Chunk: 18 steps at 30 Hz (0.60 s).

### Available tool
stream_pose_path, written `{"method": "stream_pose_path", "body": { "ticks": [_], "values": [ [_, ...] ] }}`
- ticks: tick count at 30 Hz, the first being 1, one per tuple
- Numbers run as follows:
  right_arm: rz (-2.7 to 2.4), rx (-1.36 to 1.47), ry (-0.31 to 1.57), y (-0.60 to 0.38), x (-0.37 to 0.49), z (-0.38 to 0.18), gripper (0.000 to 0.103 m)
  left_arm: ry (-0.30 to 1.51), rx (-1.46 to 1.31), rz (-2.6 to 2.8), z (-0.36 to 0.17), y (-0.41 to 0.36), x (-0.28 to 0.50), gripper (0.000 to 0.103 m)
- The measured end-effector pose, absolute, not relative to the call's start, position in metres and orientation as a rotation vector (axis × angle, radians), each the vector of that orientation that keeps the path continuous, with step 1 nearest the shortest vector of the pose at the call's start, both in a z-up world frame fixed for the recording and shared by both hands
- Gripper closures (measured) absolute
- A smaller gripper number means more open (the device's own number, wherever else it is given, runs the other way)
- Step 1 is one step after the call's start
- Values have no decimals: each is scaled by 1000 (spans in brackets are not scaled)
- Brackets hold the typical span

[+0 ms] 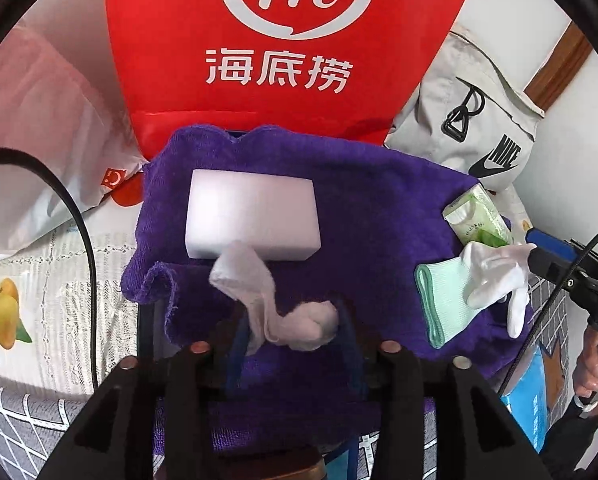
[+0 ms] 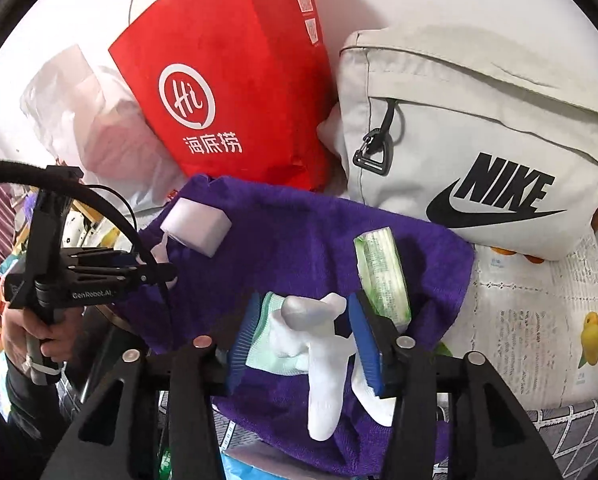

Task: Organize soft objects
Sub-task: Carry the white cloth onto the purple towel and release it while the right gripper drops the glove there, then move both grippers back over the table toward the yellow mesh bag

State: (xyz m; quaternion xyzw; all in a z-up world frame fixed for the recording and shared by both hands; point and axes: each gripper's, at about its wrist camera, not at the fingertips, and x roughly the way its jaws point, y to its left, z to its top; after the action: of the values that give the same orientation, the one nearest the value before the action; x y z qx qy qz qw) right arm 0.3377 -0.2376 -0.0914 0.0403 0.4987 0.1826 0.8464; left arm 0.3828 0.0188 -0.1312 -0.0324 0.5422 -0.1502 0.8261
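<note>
- The right gripper (image 2: 303, 336) has its blue fingers (image 2: 363, 340) spread apart, one on each side of the white glove (image 2: 319, 344). They are not squeezing it yet.
- The glove lies on the purple towel (image 2: 291, 236), and its green cuff (image 2: 275, 344) is near the left finger.
- The left gripper (image 1: 291, 344) sits low over the same towel. Its fingers are apart too, with a white cotton ball (image 1: 313, 326) and its stringy tail between them. I think it is let go, not held.
- My guess: this is the step of picking up the glove. Next the right fingers need to close gently on the glove's middle, so it lifts without dragging the towel.
- A bit farther are the white sponge block (image 1: 253, 216) and the green tissue pack (image 2: 383, 280), both on the towel.
- Behind them stand the red paper bag (image 2: 227, 72) and the grey Nike bag (image 2: 479, 140).
</note>
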Motion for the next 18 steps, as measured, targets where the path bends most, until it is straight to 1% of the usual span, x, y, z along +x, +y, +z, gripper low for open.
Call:
{"method": "stream_pose_path", "body": {
  "ticks": [1, 3, 7, 12, 18],
  "values": [
    [386, 87, 1052, -238, 338, -91, 55, 1153, -67, -312, -131, 15, 384, 50],
    [381, 90, 1056, -239, 339, -89, 55, 1143, -58, -302, -126, 14, 381, 50],
    [372, 99, 1043, -241, 338, -82, 55, 1087, -40, -308, -107, 11, 374, 38],
    [369, 90, 1005, -243, 327, -62, 54, 1092, -56, -290, -97, 12, 366, 38],
    [371, 93, 959, -239, 311, -40, 54, 1055, 32, -277, -66, 24, 331, 38]
  ]
}}
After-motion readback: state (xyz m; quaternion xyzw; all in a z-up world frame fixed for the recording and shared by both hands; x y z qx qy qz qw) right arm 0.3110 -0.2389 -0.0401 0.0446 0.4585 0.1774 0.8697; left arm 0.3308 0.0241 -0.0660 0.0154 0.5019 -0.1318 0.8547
